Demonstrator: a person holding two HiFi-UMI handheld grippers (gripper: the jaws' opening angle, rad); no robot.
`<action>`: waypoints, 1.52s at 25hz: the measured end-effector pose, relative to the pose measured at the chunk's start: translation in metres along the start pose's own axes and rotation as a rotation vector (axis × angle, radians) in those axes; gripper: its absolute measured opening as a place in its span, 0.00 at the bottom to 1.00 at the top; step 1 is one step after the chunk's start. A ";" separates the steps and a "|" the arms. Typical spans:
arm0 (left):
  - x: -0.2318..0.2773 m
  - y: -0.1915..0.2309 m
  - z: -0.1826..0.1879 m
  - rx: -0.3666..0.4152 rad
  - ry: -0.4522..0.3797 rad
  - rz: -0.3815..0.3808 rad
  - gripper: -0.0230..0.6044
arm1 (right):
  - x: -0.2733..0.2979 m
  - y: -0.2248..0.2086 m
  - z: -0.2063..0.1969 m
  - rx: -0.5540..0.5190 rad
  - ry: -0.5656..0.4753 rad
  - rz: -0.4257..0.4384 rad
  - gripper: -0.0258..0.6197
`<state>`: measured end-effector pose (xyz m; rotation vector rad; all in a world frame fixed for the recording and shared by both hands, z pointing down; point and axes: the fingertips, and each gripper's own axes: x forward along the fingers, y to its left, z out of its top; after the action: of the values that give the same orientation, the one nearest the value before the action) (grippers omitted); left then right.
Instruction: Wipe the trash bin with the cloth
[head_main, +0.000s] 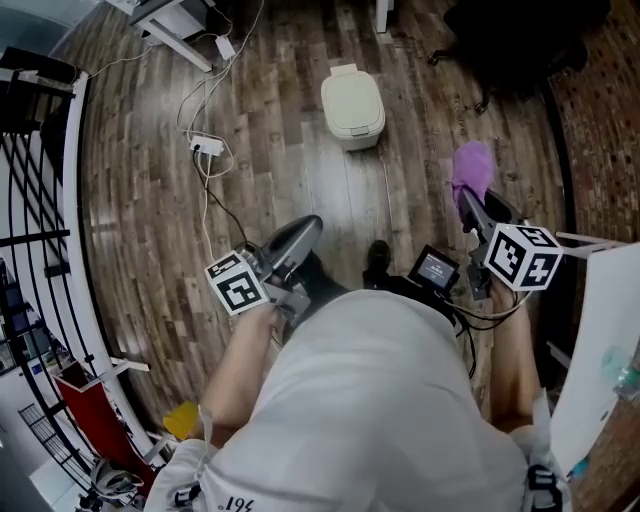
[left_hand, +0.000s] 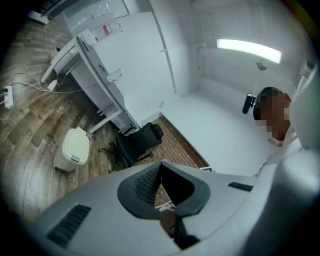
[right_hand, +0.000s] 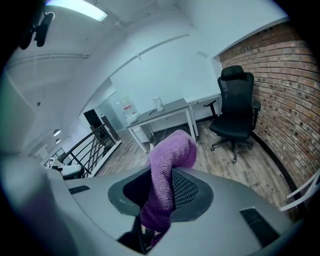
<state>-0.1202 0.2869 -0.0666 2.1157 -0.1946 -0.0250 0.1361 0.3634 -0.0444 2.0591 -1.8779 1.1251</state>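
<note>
Trash bin: we find a cream plastic trash bin with a closed lid (head_main: 352, 105) standing upright on the brown wooden plank floor (head_main: 150, 210), ahead of the person.
Bin position: it stands well apart from both tools, and nothing touches it.
Cloth: a purple knitted cloth (right_hand: 167, 172) rises out of the right gripper (right_hand: 165, 187) and folds over at the top. It hangs in the air, clear of the bin.
Right gripper: its jaws are clamped on the purple cloth, which fills the space between the ribbed pads. In the head view the tool is raised at the right, cloth uppermost.
Left gripper: in the left gripper view the left gripper (left_hand: 160, 165) has its jaws brought together at the tips, and we see nothing between them.
Left gripper aim: it points across the floor, with the bin low and to the left of its jaws.
Marker cubes: each tool carries a white cube with black square markers (head_main: 237, 282).
Surroundings: a black office chair (right_hand: 237, 117) stands by a red brick wall (right_hand: 287, 85), with a white desk (right_hand: 162, 115) beyond it. A white power strip with cables (head_main: 207, 146) lies on the floor left of the bin.
</note>
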 end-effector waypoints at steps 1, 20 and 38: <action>0.003 0.002 0.000 -0.001 -0.008 0.014 0.04 | 0.004 -0.006 0.001 0.002 0.013 -0.001 0.19; 0.039 0.120 0.094 -0.056 0.086 0.088 0.04 | 0.141 0.013 0.039 -0.071 0.146 0.008 0.19; 0.073 0.241 0.232 -0.053 0.179 0.075 0.04 | 0.310 0.093 0.113 -0.174 0.240 0.015 0.19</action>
<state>-0.1018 -0.0439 0.0200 2.0431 -0.1645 0.2014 0.0825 0.0317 0.0255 1.7375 -1.8074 1.1123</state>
